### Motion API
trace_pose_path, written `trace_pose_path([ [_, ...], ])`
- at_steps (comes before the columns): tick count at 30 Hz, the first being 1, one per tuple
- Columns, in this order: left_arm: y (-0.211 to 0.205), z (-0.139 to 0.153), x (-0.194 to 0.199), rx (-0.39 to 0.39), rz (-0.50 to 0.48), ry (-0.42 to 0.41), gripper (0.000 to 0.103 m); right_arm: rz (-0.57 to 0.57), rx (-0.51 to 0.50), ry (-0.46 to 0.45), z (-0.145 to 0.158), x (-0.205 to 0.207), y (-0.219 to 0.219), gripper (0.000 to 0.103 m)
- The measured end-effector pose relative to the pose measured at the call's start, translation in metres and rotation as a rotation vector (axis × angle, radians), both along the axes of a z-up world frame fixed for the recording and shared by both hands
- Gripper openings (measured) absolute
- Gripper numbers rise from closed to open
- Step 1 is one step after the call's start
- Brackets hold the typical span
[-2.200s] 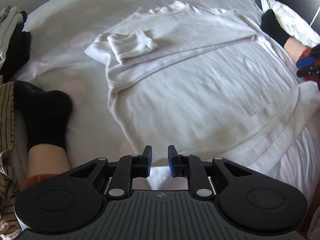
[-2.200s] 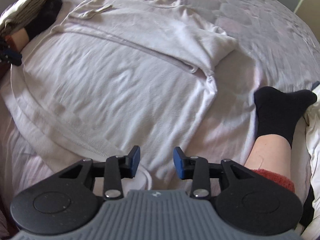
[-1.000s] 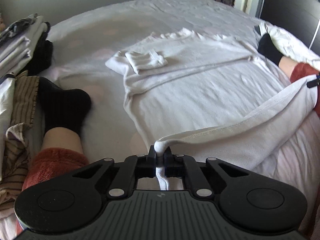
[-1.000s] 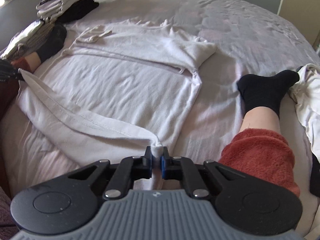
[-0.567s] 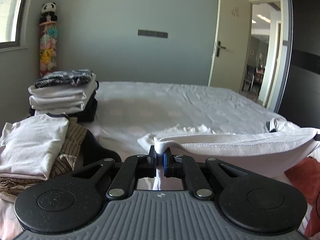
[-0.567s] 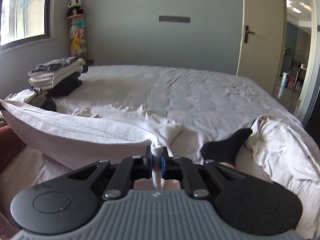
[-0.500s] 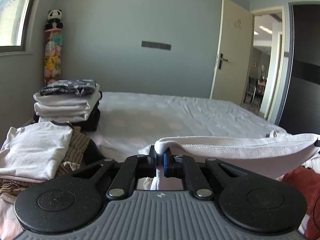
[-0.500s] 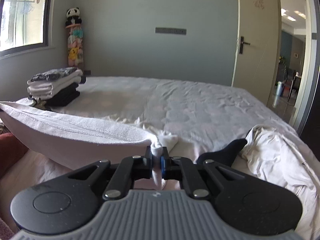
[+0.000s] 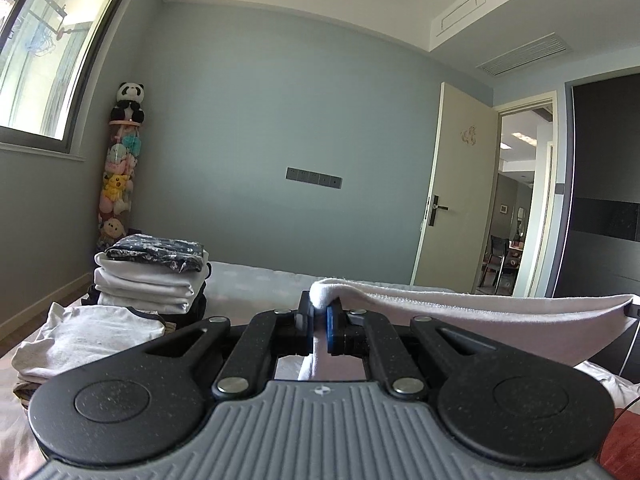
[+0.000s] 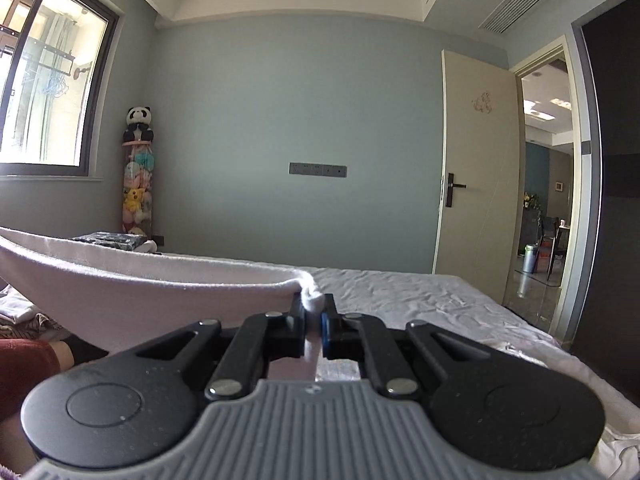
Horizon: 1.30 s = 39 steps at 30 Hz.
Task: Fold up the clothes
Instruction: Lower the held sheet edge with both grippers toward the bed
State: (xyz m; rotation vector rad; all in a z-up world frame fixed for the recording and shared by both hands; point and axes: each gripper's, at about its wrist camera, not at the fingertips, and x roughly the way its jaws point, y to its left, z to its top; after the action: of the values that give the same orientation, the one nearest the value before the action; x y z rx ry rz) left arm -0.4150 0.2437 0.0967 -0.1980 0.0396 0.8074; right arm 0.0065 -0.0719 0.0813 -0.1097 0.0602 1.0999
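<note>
Left gripper: your left gripper point(image 9: 319, 322) is clamped tight on a bunched corner of the white garment point(image 9: 480, 312) — a knob of cloth pokes up above the blue pads and a strip hangs down between them.
Right gripper: your right gripper point(image 10: 313, 322) is pinched shut on the other corner of the same hem, with a similar tuft standing up above the pads.
Garment: the stitched hem runs taut between your two hands, lifted clear above the bed point(image 10: 420, 296); the rest sags below the hem, out of sight behind the gripper bodies.
Handling: judge it light, soft and limp — it has no stiffness of its own, so it will droop wherever you slacken the hem.
Grip: the two hem corners look like the right hold; thin knit can creep out of a small pinch, so keep both pinches firm.
Surroundings: a stack of folded clothes point(image 9: 152, 276) sits far left on the bed, a nearer folded pile point(image 9: 88, 336) at left.
</note>
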Motion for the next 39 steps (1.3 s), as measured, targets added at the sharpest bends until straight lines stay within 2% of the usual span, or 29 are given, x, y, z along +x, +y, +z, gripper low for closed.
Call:
trace_pose_path([
  [5, -0.017, 0.003, -0.009, 0.033, -0.002, 0.051, 0.007, 0.006, 0.009, -0.034, 0.010, -0.024, -0.027, 0.008],
  [9, -0.007, -0.013, 0.002, -0.027, 0.014, 0.146, 0.007, 0.004, -0.031, -0.032, 0.001, -0.029, -0.027, 0.009],
  [12, 0.001, -0.024, 0.015, -0.044, 0.029, 0.217, 0.007, -0.013, -0.070, 0.010, -0.016, -0.020, -0.014, 0.009],
  [18, 0.026, -0.040, 0.055, -0.045, 0.012, 0.354, 0.007, -0.038, -0.155, 0.068, -0.045, 0.007, 0.027, 0.008],
  [22, 0.056, -0.050, 0.081, -0.065, -0.003, 0.396, 0.007, -0.048, -0.191, 0.101, -0.056, 0.031, 0.056, 0.008],
  [27, 0.098, -0.058, 0.114, -0.089, -0.003, 0.438, 0.007, -0.040, -0.227, 0.095, -0.063, 0.059, 0.098, 0.008],
  [34, 0.165, -0.086, 0.157, -0.179, 0.000, 0.502, 0.006, -0.014, -0.290, 0.097, -0.083, 0.102, 0.177, 0.009],
  [39, 0.217, -0.123, 0.186, -0.278, -0.002, 0.565, 0.007, 0.004, -0.358, 0.139, -0.117, 0.138, 0.238, 0.009],
])
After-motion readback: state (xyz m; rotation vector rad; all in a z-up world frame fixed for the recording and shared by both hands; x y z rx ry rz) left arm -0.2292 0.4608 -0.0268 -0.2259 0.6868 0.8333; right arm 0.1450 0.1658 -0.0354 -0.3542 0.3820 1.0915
